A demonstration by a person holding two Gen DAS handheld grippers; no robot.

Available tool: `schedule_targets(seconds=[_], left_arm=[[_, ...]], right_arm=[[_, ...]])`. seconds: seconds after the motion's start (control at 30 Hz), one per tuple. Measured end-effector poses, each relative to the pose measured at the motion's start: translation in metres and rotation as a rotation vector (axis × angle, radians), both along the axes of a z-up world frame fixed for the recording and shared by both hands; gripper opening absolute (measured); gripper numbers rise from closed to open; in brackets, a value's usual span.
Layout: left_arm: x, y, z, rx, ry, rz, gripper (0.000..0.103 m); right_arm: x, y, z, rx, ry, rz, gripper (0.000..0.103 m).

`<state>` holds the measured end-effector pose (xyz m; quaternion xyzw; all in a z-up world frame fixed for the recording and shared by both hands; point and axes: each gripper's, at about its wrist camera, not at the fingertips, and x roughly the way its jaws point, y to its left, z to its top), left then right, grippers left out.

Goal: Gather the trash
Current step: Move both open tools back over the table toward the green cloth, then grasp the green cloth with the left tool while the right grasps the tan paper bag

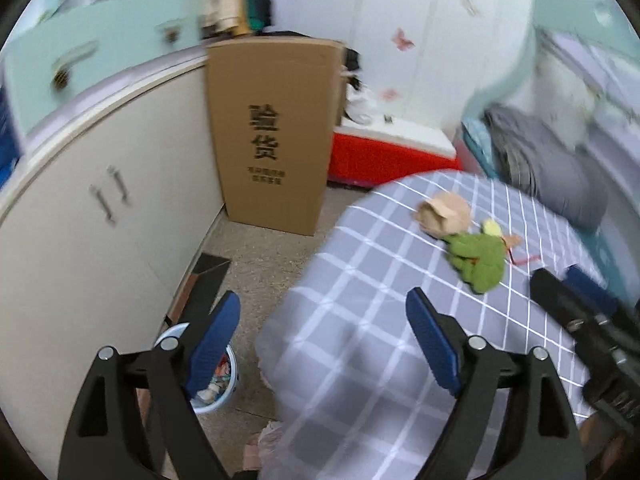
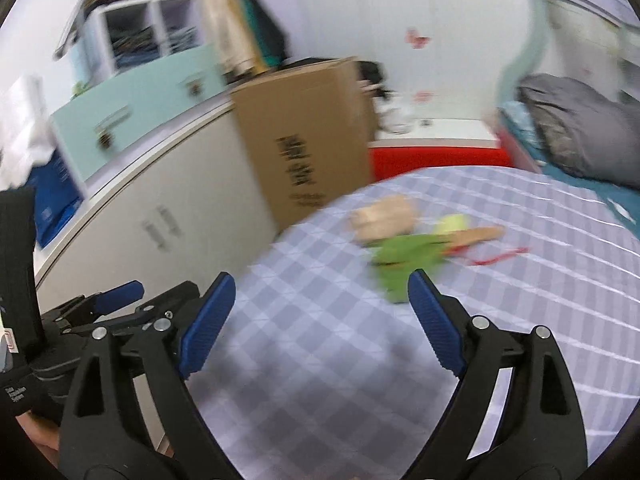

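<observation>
On the far part of the checked tabletop (image 1: 360,280), draped in a soft grey-and-white grid cloth, lies a small cluster of trash. A crumpled tan paper wad (image 1: 443,213) sits farthest; touching its near side is a green crumpled wrapper (image 1: 478,258), with a pale yellow-green scrap (image 1: 493,227) and a thin red strand (image 1: 524,260) just to its right. Motion blur in the right wrist view hides finer detail.

Left gripper (image 1: 323,322): jaws spread wide, holding nothing, near the tabletop's left edge. Right gripper (image 2: 322,302): jaws likewise spread and empty, aimed at the green wrapper, which lies just beyond the right blue pad.

Handling, judged: every piece looks light, limp and crushable, neither fragile nor slippery. The paper wad is rounded and creased, so a pinch across its bulk should hold. The wrapper is flatter; take it at a raised fold, without catching the cloth.

A blue bin (image 1: 218,384), already holding scraps, stands on the speckled floor left of the tabletop, near a tall cardboard box (image 1: 272,136).
</observation>
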<state>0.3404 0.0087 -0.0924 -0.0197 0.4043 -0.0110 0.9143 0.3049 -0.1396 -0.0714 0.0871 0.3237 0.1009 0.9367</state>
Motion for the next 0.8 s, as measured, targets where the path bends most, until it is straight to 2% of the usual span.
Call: schedule_targets(seconds=[0.17,0.33,0.5,0.57,0.67,0.7,0.73,0.8], left_arm=[[0.024,-0.068,-0.013,0.039,0.041,-0.1,0.083],[0.043,-0.138,-0.029,0.161,0.034,-0.233,0.083],[0.061,-0.17,-0.047,0.24,0.042,-0.284,0.083],[0.068,-0.174,-0.051,0.246,0.043,-0.289,0.082],[0.073,-0.172,-0.05,0.178,0.057,-0.301,0.039],[0.074,-0.17,-0.048,0.172,0.059,-0.291,0.033],[0.073,-0.168,-0.046,0.164,0.054,-0.292,0.02],[0.068,-0.163,-0.039,0.116,0.038,-0.315,0.014]], right_arm=[[0.013,-0.08,-0.015,-0.011,0.07,-0.103,0.088],[0.019,-0.136,-0.031,0.018,0.104,-0.181,0.088],[0.025,-0.162,-0.044,0.052,0.142,-0.19,0.088],[0.028,-0.165,-0.048,0.064,0.155,-0.182,0.088],[0.034,-0.167,-0.052,0.077,0.169,-0.165,0.088],[0.036,-0.166,-0.051,0.076,0.169,-0.164,0.088],[0.036,-0.164,-0.05,0.075,0.167,-0.162,0.088],[0.038,-0.163,-0.049,0.076,0.162,-0.16,0.088]])
